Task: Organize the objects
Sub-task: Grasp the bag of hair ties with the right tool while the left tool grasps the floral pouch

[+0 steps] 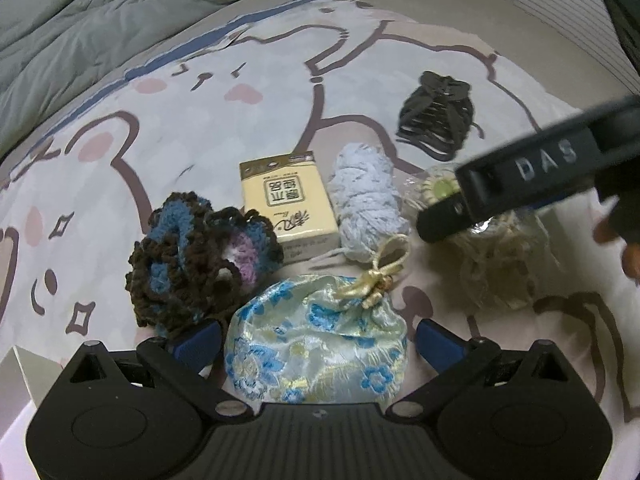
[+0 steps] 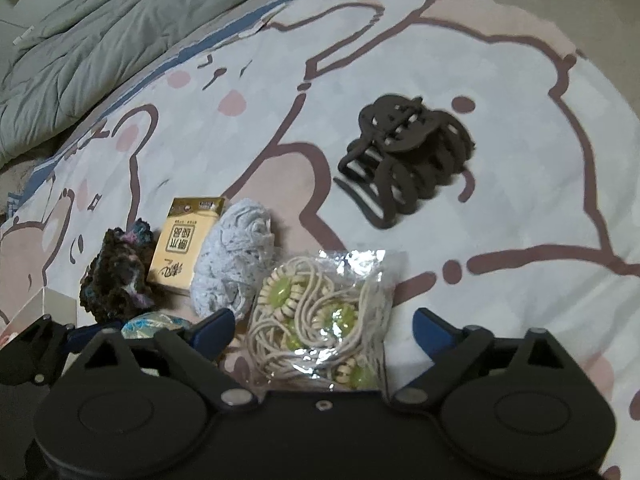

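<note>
Objects lie in a row on a bear-print sheet [image 1: 200, 128]. My left gripper [image 1: 318, 338] is open around a blue-flowered satin pouch [image 1: 316, 344] with a gold cord; its fingers stand apart from it. My right gripper [image 2: 322, 330] is open around a clear bag of beige cord and green beads [image 2: 320, 320], which also shows in the left wrist view [image 1: 496, 264]. Beyond them lie a dark crochet scrunchie [image 1: 200, 256], a yellow tissue pack [image 1: 288, 204], a pale blue yarn bundle [image 1: 366, 204] and a brown hair claw clip [image 2: 404, 156].
A grey-green quilt [image 1: 100, 20] is bunched at the far left. A white box corner [image 2: 44, 308] sits at the near left edge. The right gripper's black body [image 1: 532, 176] crosses the left wrist view above the bead bag. Bare sheet lies right of the claw clip.
</note>
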`<state>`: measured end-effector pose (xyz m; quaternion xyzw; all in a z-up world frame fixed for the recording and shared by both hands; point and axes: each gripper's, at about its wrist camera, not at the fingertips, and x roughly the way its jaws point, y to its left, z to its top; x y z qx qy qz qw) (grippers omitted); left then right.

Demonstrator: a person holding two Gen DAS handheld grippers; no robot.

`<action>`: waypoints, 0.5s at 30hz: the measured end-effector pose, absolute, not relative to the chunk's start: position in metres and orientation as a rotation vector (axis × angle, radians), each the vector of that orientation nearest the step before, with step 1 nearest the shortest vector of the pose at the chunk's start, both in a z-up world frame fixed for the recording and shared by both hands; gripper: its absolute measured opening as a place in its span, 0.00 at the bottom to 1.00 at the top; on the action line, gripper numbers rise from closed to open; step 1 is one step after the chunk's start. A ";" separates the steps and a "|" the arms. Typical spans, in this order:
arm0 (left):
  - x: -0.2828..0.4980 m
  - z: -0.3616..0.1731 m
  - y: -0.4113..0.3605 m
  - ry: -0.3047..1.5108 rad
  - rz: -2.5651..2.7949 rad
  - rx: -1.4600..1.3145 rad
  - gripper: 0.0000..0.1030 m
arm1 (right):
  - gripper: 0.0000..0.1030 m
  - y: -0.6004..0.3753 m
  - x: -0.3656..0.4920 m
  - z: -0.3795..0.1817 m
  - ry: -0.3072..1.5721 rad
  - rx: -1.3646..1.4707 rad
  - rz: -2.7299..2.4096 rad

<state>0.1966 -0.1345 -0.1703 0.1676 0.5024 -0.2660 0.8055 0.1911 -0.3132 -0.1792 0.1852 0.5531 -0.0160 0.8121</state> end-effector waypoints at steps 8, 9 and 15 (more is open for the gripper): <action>0.201 -0.174 -0.136 1.112 -0.523 0.331 0.84 | 0.75 -0.306 0.192 -0.183 1.201 0.321 -0.008; 0.202 -0.173 -0.136 1.117 -0.517 0.329 0.83 | 0.72 -0.306 0.192 -0.182 1.201 0.325 0.001; 0.201 -0.167 -0.133 1.146 -0.488 0.255 0.82 | 0.60 -0.305 0.189 -0.176 1.185 0.298 0.012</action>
